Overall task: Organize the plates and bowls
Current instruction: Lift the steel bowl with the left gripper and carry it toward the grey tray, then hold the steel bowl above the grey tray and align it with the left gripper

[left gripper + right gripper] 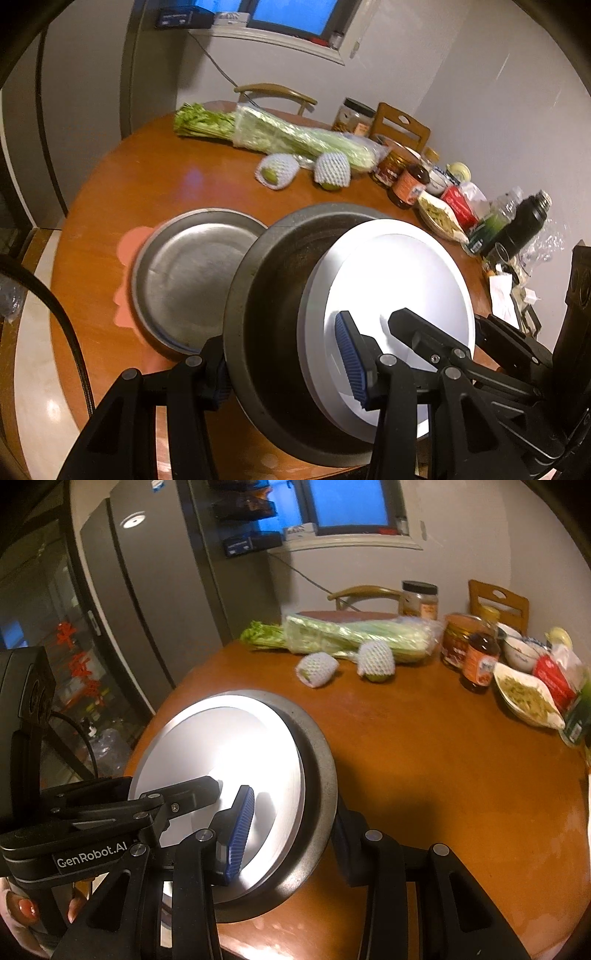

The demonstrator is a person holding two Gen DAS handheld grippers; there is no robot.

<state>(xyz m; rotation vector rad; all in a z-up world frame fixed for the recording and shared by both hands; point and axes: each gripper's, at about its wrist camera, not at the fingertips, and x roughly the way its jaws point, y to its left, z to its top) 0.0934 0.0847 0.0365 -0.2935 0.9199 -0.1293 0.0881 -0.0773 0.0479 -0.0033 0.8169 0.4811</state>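
Note:
In the left wrist view my left gripper (286, 367) is shut on the rim of a dark metal bowl (273, 332) with a white plate (399, 273) tilted inside it. The bowl is held tilted above the round wooden table (155, 177). A flat steel plate (192, 273) lies on a pink mat (127, 251) to the left. In the right wrist view my right gripper (291, 838) is shut on the same white plate (221, 753) and bowl rim (317, 775). The left gripper's finger (192, 794) rests on the plate face.
Celery in a bag (280, 134), two fruits in foam nets (277, 170), jars (408, 184), a dish of food (524, 698), a dark flask (524, 221) and packets crowd the far and right side. Two chairs (275, 92) stand behind. A refrigerator (147, 590) stands left.

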